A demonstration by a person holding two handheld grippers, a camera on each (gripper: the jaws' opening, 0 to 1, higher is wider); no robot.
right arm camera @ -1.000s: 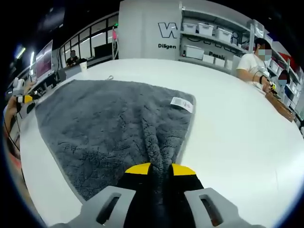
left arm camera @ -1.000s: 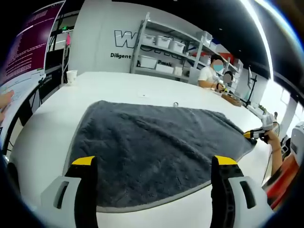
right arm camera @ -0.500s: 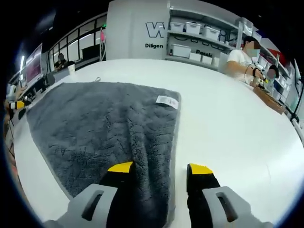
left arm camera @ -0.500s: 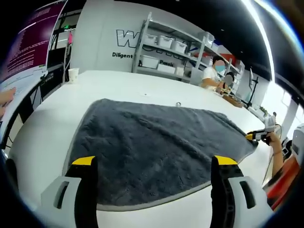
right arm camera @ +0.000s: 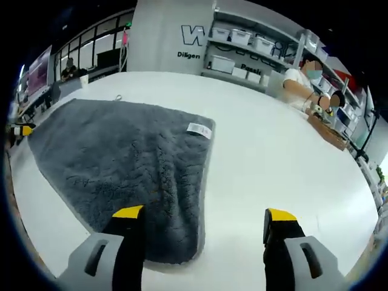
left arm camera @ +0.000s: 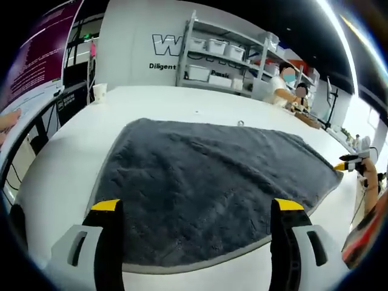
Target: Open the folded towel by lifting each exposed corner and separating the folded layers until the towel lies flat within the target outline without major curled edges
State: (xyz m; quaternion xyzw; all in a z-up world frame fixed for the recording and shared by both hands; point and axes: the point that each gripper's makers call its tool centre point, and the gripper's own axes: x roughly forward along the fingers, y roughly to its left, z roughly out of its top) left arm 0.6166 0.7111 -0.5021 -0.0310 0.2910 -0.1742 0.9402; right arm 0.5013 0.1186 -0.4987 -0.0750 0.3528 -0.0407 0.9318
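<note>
The grey towel (right arm camera: 121, 163) was spread flat on the white bench (right arm camera: 279, 151); both hand-held grippers (left arm camera: 197, 209) (right arm camera: 203, 215) were held wide open, empty, apparently for release.

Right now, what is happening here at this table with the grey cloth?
A person holds a two-jaw gripper in each hand and is spreading a grey towel on a white table. The towel lies opened out and mostly flat, its white label near one corner. The right gripper stands open with its jaws wide apart over the towel's near corner and holds nothing. The left gripper is open too, above the towel's opposite edge. Another person sits at the far side, near shelves with boxes.
</note>
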